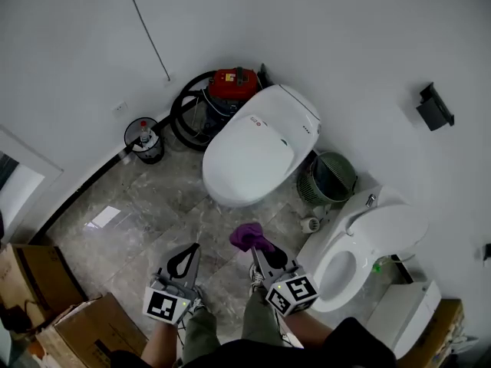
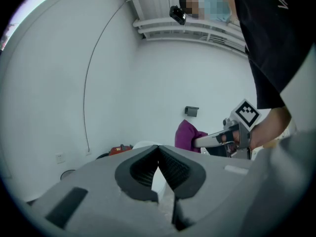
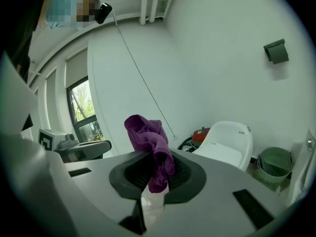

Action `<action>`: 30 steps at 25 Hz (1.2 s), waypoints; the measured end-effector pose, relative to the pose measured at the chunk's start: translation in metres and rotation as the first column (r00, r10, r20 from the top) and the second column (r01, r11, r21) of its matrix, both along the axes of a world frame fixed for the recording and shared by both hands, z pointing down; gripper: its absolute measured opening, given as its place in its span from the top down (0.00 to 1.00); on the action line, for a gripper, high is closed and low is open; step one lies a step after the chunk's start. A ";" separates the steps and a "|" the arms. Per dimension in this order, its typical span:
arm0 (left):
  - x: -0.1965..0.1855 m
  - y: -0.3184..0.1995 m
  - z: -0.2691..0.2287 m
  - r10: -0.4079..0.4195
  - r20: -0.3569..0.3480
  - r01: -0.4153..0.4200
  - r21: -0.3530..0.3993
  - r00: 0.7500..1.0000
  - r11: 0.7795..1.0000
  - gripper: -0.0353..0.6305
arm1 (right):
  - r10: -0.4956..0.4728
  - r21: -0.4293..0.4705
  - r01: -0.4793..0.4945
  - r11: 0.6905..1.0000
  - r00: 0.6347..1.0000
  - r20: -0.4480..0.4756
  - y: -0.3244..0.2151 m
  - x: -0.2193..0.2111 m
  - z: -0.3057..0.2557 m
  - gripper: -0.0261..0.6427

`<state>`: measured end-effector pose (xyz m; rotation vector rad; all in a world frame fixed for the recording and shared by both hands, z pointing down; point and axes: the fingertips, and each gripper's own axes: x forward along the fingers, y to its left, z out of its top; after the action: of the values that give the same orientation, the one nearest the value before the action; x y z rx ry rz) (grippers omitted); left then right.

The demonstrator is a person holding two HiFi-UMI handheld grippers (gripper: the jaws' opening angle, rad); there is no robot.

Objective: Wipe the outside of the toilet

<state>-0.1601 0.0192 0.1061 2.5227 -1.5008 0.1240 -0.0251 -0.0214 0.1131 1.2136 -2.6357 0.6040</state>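
Right now my right gripper (image 3: 157,169) is clamped on a purple cloth (image 3: 150,142). The cloth bunches up above the jaws and a short end hangs down between them. From my head view the cloth (image 1: 249,238) sits at the tip of the right gripper (image 1: 258,256), over the marble floor (image 1: 153,213) and touching neither toilet.

My left gripper (image 2: 158,154) has its jaws together at the tips, with nothing between them. It hangs just beside the right one, at its 9 o'clock (image 1: 188,255).

At my 12 o'clock stands a white closed-lid toilet (image 1: 257,148). At about 3 o'clock is a second, open-seat toilet (image 1: 360,251), its bowl showing. A green slatted waste basket (image 1: 330,179) stands between the two, at 1 o'clock, against the wall.

Behind the closed-lid toilet, at 11 o'clock, is a red vacuum cleaner (image 1: 234,84) with its black hose (image 1: 180,113) looped beside it. A small black bin (image 1: 146,140) holding a bottle stands at 10 o'clock by the wall. Cardboard boxes (image 1: 46,313) lie at 8 o'clock. A black wall fixture (image 1: 433,107) is mounted at 2 o'clock.
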 end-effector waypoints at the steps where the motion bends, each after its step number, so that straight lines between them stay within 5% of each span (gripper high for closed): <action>1: -0.003 0.002 -0.015 0.000 0.005 0.000 0.020 1.000 1.000 0.94 | -0.010 0.019 0.011 1.000 1.000 -0.009 0.001 -0.004 -0.016 0.89; 12: -0.042 0.060 -0.101 -0.099 0.041 0.095 0.086 0.994 0.992 0.94 | -0.105 0.169 0.100 0.981 0.994 0.018 0.040 -0.027 -0.132 0.89; 30: -0.062 0.112 -0.130 -0.149 0.076 0.137 0.140 0.986 0.981 0.94 | -0.154 0.161 0.159 0.974 0.987 -0.046 0.093 -0.025 -0.142 0.89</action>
<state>-0.2225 0.1316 -0.0235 2.5296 -1.7747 0.1139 -0.0505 0.0720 -0.0285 1.0319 -2.7645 0.3419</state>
